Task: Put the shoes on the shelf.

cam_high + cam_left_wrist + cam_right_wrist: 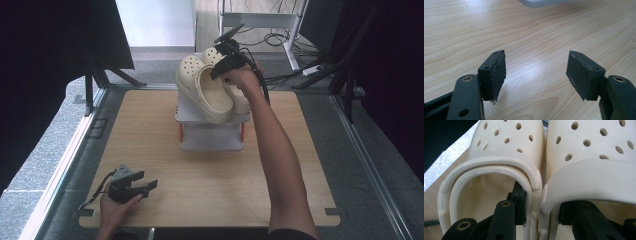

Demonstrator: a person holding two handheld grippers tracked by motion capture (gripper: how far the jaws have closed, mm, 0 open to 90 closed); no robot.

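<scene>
Two cream clogs with holes in the toes lie side by side, the left clog (207, 92) and the right clog (239, 100), over the top of a small white rack (212, 135). My right gripper (227, 62) reaches into them from the heel side. In the right gripper view one jaw sits inside the left clog (506, 140) and the other inside the right clog (594, 150), and my right gripper (540, 205) pinches their touching side walls together. My left gripper (150, 187) rests low at the table's front left, open and holding nothing (536, 72).
The rack stands on a wooden table (150, 140), towards its far middle. Black stands and cables lie on the floor beyond the far edge. A metal frame runs along both sides. The rack's corner (539, 2) shows ahead of my left gripper.
</scene>
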